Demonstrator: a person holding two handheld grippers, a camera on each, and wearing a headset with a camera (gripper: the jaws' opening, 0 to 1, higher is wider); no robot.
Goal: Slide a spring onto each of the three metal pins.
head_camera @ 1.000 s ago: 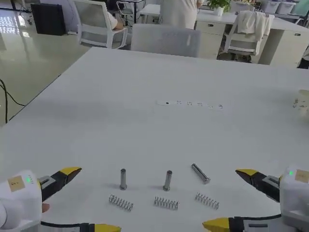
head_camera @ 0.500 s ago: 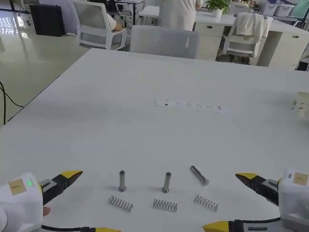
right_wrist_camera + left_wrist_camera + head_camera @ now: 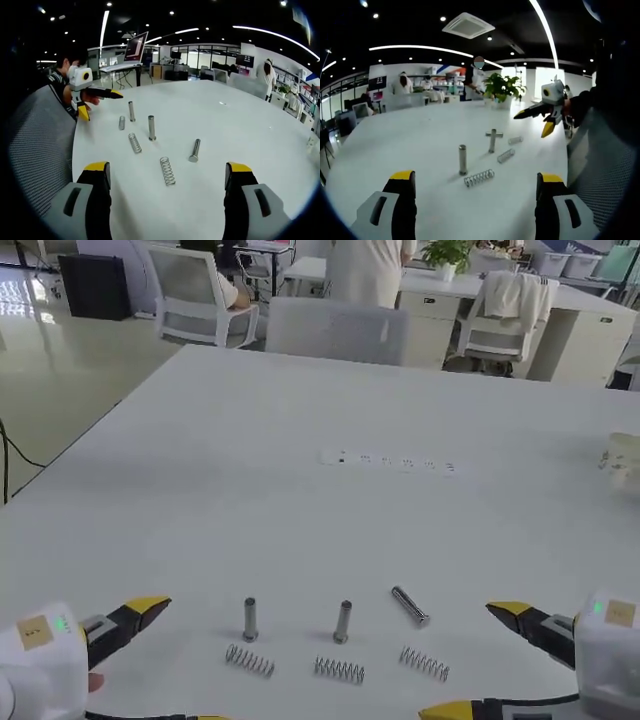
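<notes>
Left hand-held gripper (image 3: 475, 176) is hovering wide open at the near left of the bench (image 3: 300, 400), holding nothing. Right hand-held gripper (image 3: 167, 166) is hovering at the near right, jaws spread just as wide, nothing between them. Both are sitting well apart from the parts and flanking them, tips pointing inward toward each other.

Parts are sitting in two short rows near the front edge of the bench, between the two grippers.

Back row:
- left pin (image 3: 249, 619) is standing upright
- middle pin (image 3: 343, 621) is standing upright
- right pin (image 3: 410, 605) is lying on its side at an angle, wider end toward the near edge

Front row:
- left spring (image 3: 249, 660) is lying flat just in front of the left pin
- middle spring (image 3: 339, 670) is lying flat just in front of the middle pin
- right spring (image 3: 424, 663) is lying flat just in front of the right pin

No spring is touching a pin, and none is sitting on one yet.

A socket strip (image 3: 390, 460) is sitting further back on the bench, well apart from the parts.
</notes>
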